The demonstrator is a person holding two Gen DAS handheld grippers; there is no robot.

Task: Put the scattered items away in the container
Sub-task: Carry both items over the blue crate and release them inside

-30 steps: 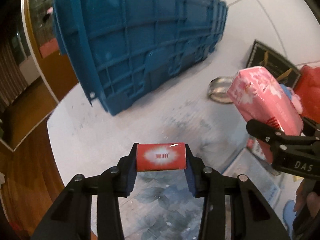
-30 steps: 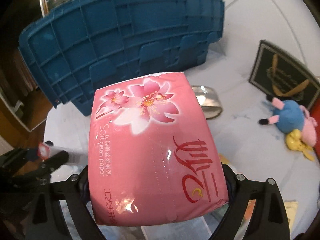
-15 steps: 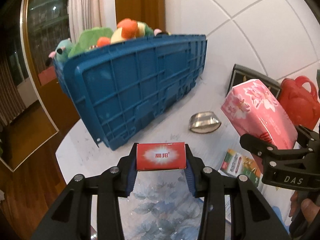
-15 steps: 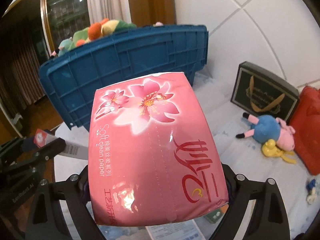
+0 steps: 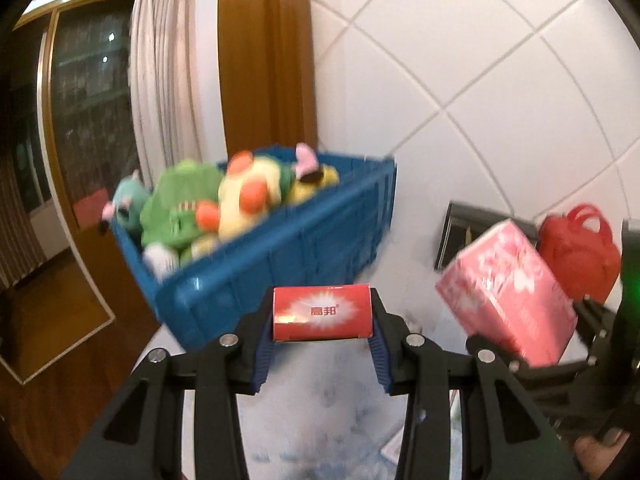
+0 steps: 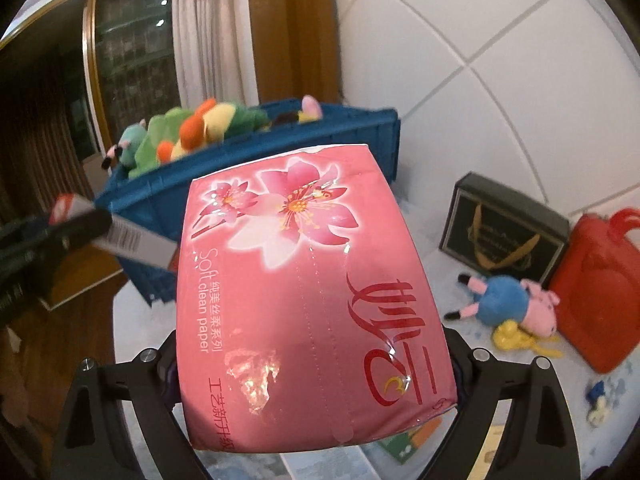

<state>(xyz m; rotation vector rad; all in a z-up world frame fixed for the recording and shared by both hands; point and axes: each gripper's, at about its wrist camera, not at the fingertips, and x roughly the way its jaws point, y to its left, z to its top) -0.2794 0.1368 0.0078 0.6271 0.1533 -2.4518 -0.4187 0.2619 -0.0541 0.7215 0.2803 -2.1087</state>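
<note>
While the left gripper (image 5: 322,316) clamps a small red box (image 5: 322,312) squarely between its blue-padded fingers (image 5: 378,354), the right gripper (image 6: 316,364) has its jaws spread wide around a pink tissue pack (image 6: 312,304) — both loads held up off the table (image 6: 460,256). Ahead sits the blue crate (image 5: 280,256), piled with plush toys (image 5: 224,200) that rise above its rim; it looks blurred in the left wrist view, so its finer detail is hard to make out. Over on the right of the table, a blue-and-pink plush pig (image 6: 508,304) lies on its side just in front of a dark gift bag (image 6: 504,228), with a red bag (image 6: 600,292) beside them against the tiled wall (image 6: 500,60). Printed leaflets (image 6: 408,440) peek out beneath the tissue pack.
</note>
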